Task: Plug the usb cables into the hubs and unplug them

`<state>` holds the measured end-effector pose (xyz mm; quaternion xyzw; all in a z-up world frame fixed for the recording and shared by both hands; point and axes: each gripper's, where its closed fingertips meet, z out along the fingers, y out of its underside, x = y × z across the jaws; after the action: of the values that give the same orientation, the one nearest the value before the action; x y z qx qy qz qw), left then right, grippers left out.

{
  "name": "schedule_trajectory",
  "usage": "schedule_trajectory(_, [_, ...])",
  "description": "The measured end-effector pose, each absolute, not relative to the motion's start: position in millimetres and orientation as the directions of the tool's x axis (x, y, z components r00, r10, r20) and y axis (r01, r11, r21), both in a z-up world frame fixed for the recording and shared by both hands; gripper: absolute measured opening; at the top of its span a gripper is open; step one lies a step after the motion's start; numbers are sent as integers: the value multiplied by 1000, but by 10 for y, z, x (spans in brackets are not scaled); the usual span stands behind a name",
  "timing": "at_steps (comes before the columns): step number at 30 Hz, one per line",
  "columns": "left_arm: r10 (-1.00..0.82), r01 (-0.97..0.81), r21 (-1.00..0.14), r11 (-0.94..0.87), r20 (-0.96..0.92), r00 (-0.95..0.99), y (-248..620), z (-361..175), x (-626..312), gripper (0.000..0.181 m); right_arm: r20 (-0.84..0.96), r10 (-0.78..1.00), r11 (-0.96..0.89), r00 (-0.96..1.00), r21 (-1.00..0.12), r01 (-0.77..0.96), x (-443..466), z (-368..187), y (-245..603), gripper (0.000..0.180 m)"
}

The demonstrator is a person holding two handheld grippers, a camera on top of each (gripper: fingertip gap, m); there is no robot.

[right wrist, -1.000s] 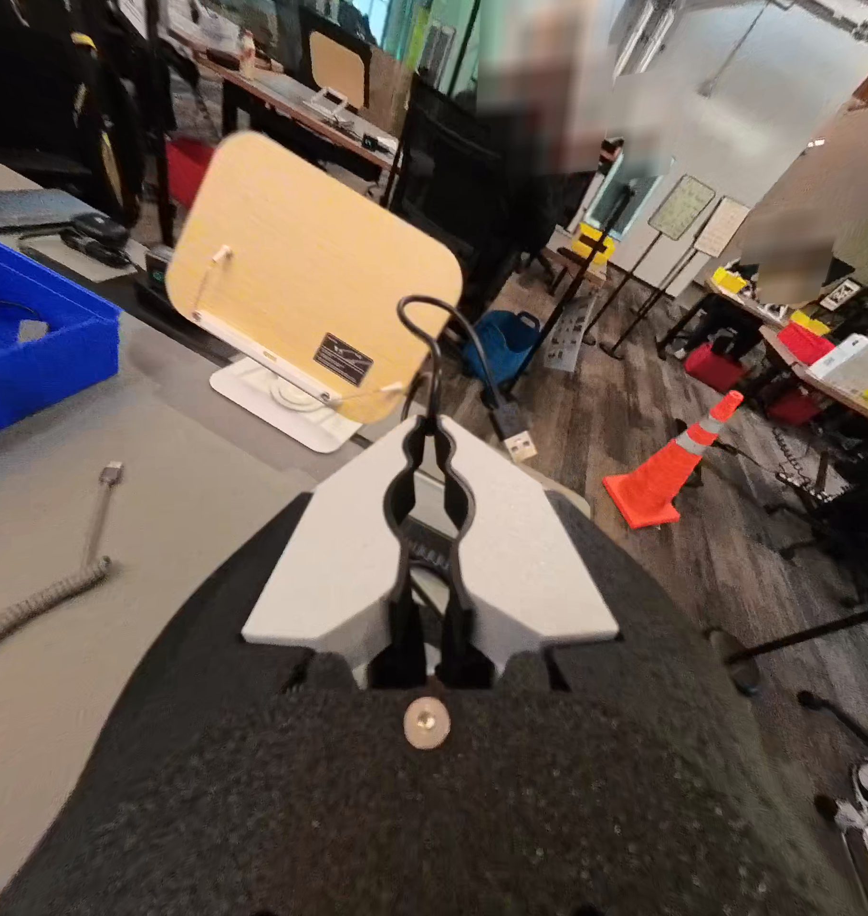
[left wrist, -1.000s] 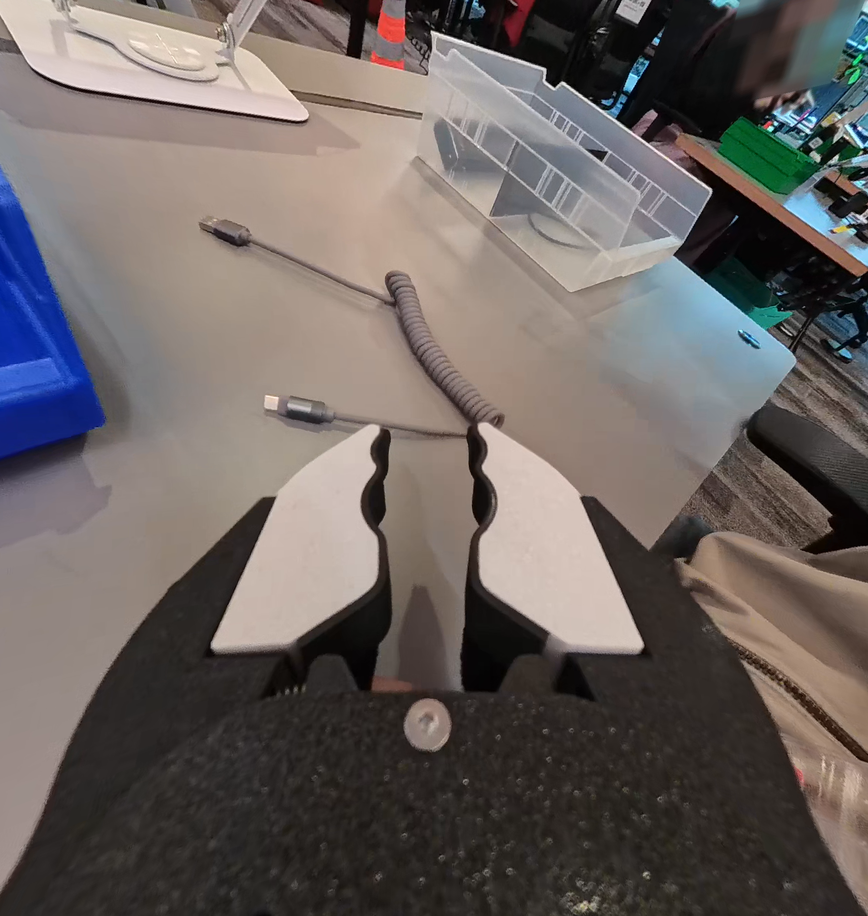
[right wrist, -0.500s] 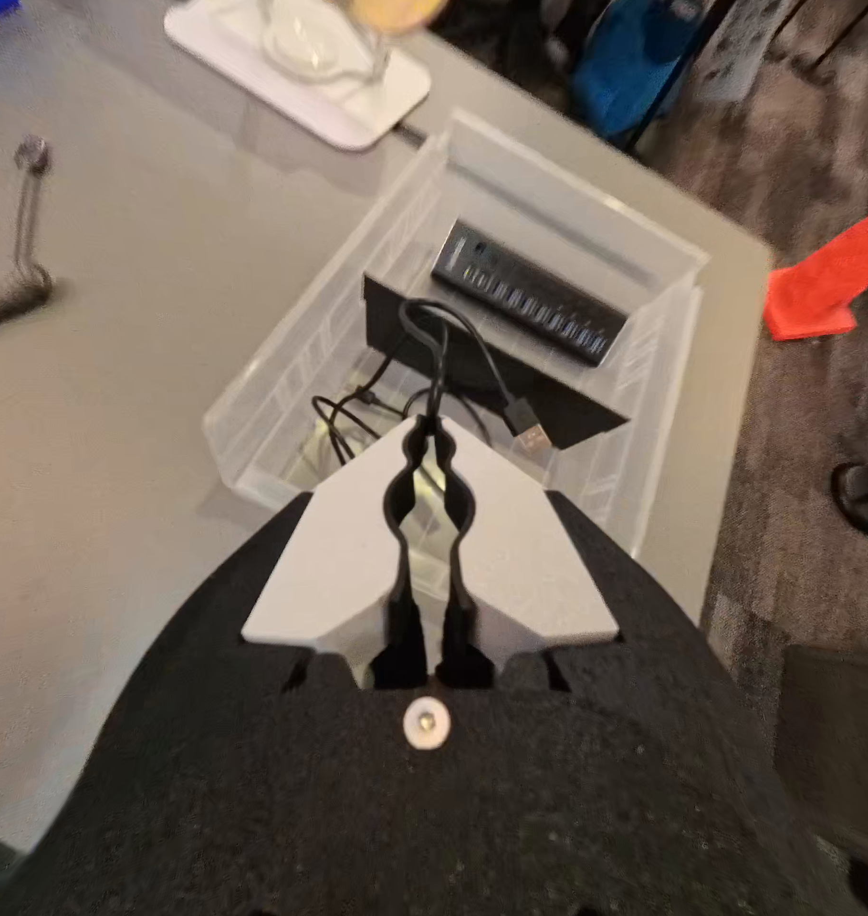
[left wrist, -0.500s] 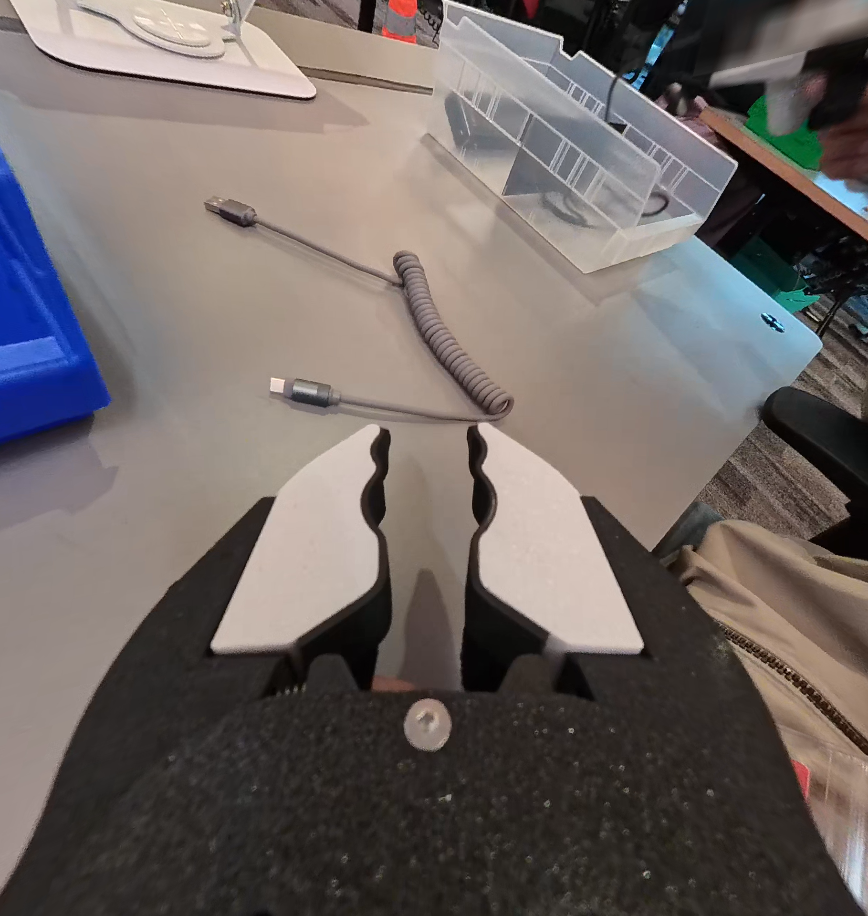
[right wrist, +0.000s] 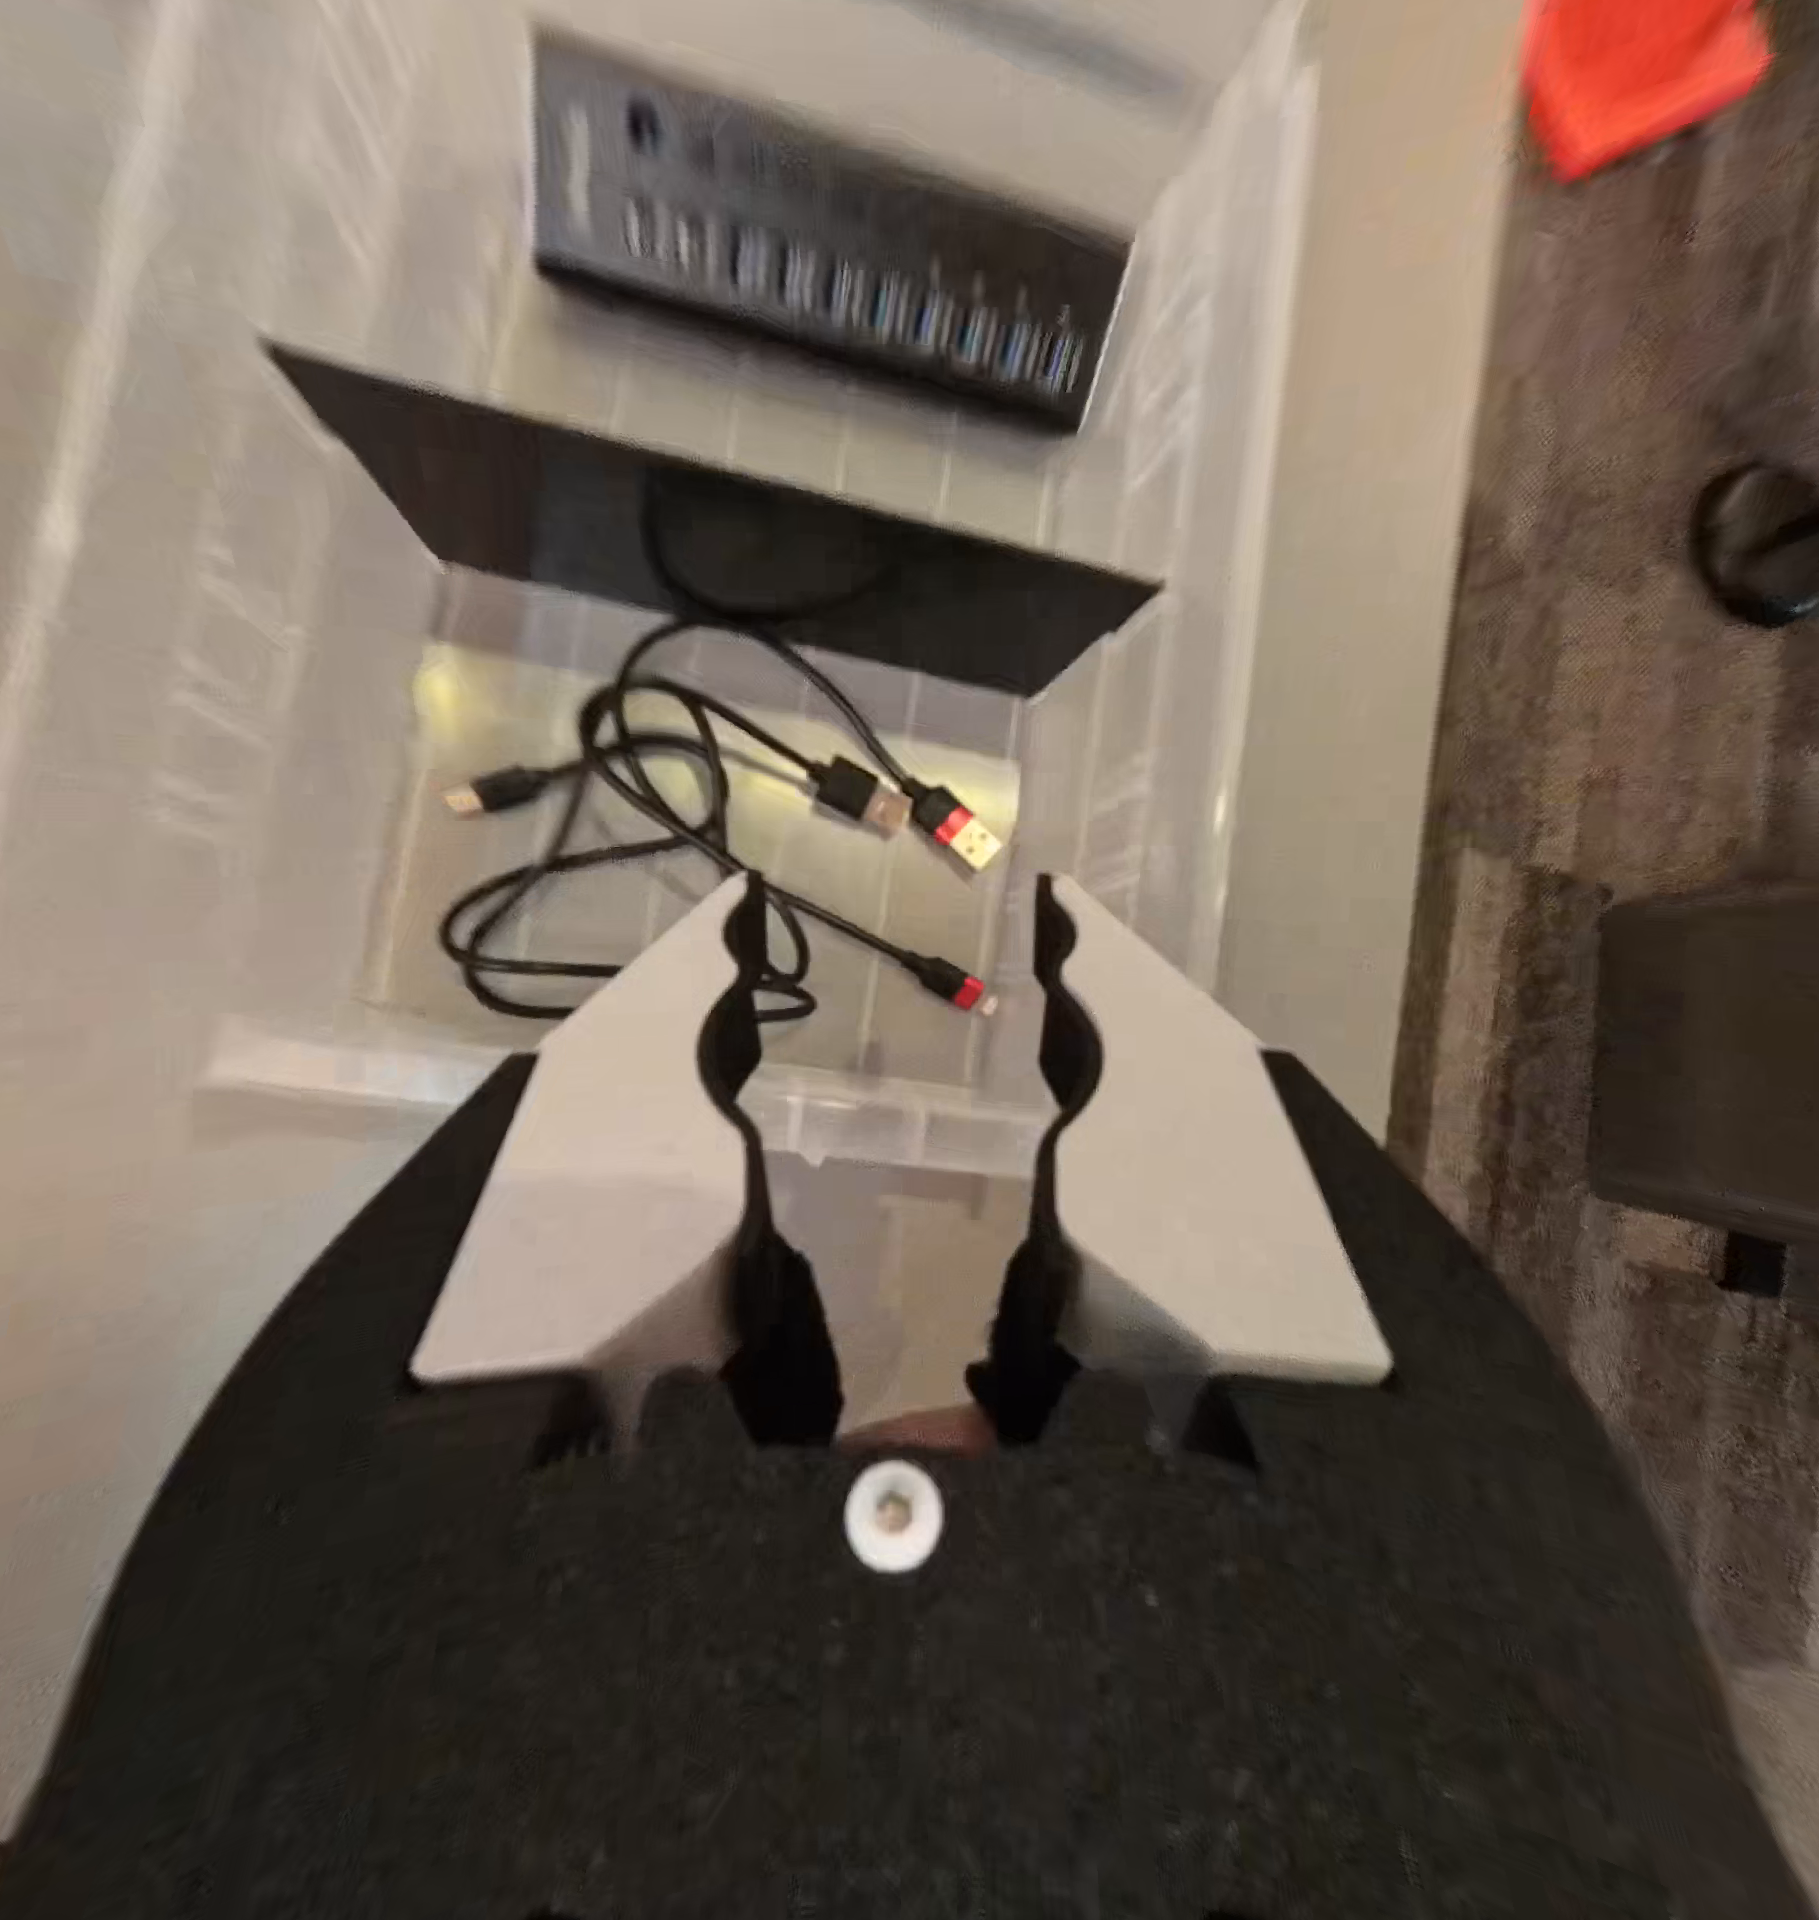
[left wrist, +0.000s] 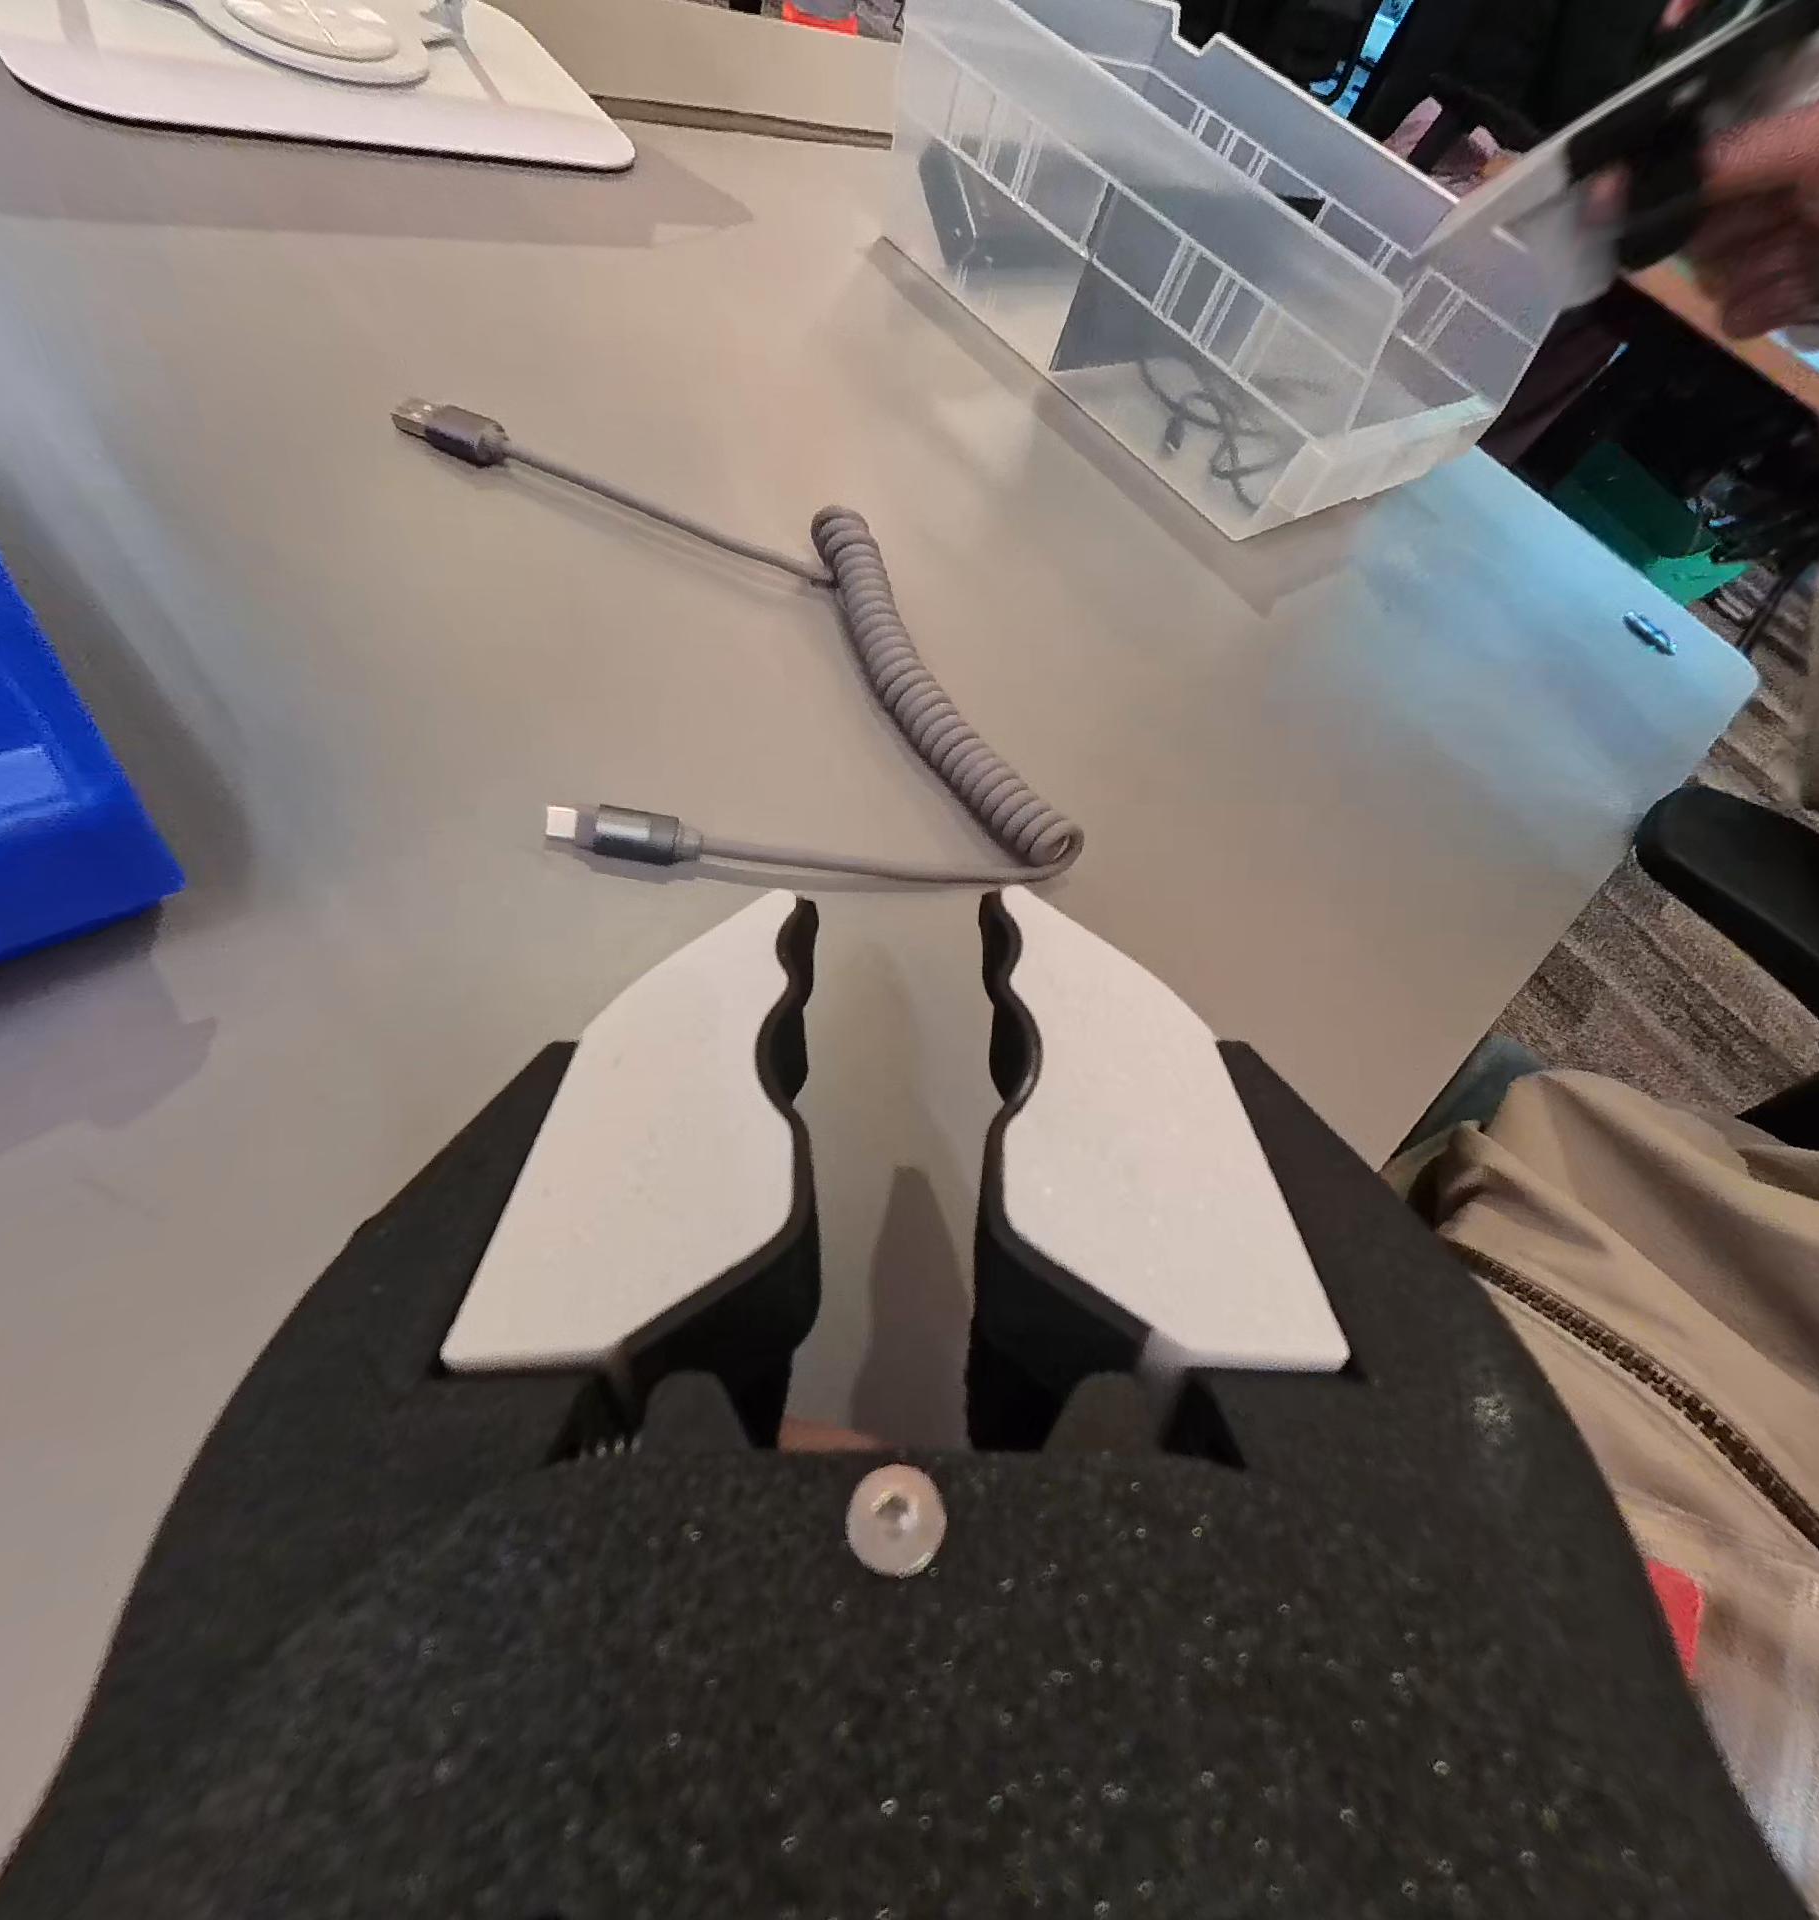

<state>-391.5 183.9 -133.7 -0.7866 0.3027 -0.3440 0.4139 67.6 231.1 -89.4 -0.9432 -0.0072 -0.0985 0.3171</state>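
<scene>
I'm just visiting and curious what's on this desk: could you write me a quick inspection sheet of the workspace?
Surface: grey table, smooth.
Job's things: black hub in the far part of the clear bin.
Clutter: blue bin at the left edge; white stand base at the back.
Grippers: left gripper open, empty, above the table; right gripper open, empty, over the clear bin.
Cables: grey coiled cable loose on the table; black cables tangled in the bin's near part, unplugged.
Surroundings: orange cone on the floor; dark chair beside the table.
</scene>
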Motion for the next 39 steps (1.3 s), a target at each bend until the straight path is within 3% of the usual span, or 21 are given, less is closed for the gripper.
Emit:
schedule_trajectory(3, [-761,-172,-859,-483,315,567,1854,-1312,-3897,31,92,12,-638,996,-766,79,-67,-396,2214,51])
schedule_trajectory(6, [-773,-168,-856,-489,336,539,1860,-1295,-3823,31,-99,392,-565,914,-811,155,-1561,-518,2121,53])
schedule_trajectory(8, [-792,-177,-862,-474,330,513,1865,-1269,-3764,31,-141,670,-493,729,-819,294,-2483,-818,1961,78])
schedule_trajectory(9, [-804,-185,-869,-460,319,503,1876,-1254,-3745,31,-77,743,-433,665,-813,389,-2708,-1022,1949,89])
schedule_trajectory(11, [-821,-193,-881,-432,296,488,1912,-1221,-3729,31,45,810,-353,585,-759,547,-2865,-1407,2050,101])
schedule_trajectory(14, [-828,-151,-883,-445,341,445,1959,-1144,-3696,31,-13,844,-382,536,-716,584,-2970,-1715,2188,123])
schedule_trajectory(18, [-815,-117,-866,-486,401,418,2014,-1128,-3655,30,-89,822,-467,562,-671,576,-3033,-1919,2274,125])
schedule_trajectory(20, [-816,-131,-864,-486,395,423,2016,-1154,-3644,30,4,816,-429,579,-668,608,-3028,-1970,2322,118])
schedule_trajectory(22, [-819,-146,-867,-477,379,430,2009,-1175,-3637,30,0,801,-444,599,-670,595,-3056,-1945,2287,99])
schedule_trajectory(25, [-821,-178,-863,-473,359,443,1996,-1233,-3647,31,76,757,-433,649,-685,586,-3003,-1892,2246,22])
schedule_trajectory(26, [-820,-185,-861,-474,355,448,1994,-1250,-3656,31,140,726,-416,673,-690,592,-2936,-1885,2272,15])
schedule_trajectory(33, [-807,-180,-857,-482,354,473,2009,-1265,-3691,30,311,654,-338,690,-696,634,-2708,-1626,2316,14])
schedule_trajectory(39, [-806,-201,-858,-473,330,491,1995,-1300,-3699,31,445,541,-178,713,-768,615,-2274,-300,2310,14])
